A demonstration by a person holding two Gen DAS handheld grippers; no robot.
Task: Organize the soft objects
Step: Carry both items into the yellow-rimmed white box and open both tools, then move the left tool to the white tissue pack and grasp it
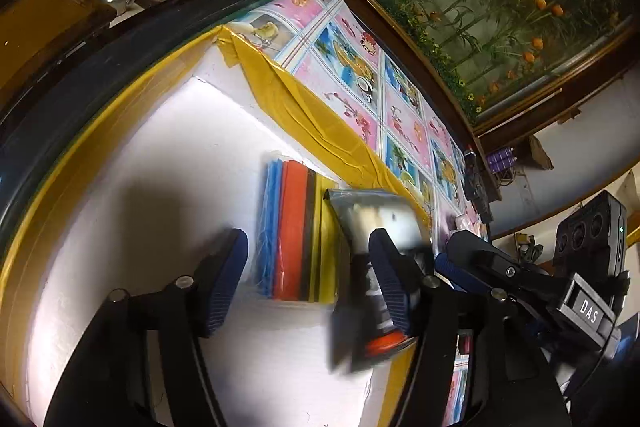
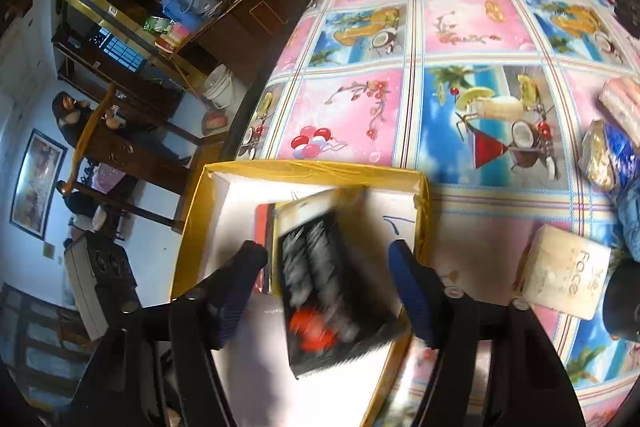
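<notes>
While both grippers gape, my dark packet [image 2: 332, 283] blurs over the box [image 2: 304, 169].
Right gripper [image 2: 328, 287] and left gripper [image 1: 308, 275] grip nothing; coloured sheets [image 1: 294, 227] lie inside.

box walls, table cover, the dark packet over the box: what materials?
Box: walls look like white foam board or card, matte, rims wrapped in glossy yellow tape that wrinkles at the corners. Table cover: probably printed vinyl or oilcloth, with sheen and fruit-drink panels. Dark packet: likely a glossy plastic pouch; it is motion-blurred, so I can't be sure.
</notes>
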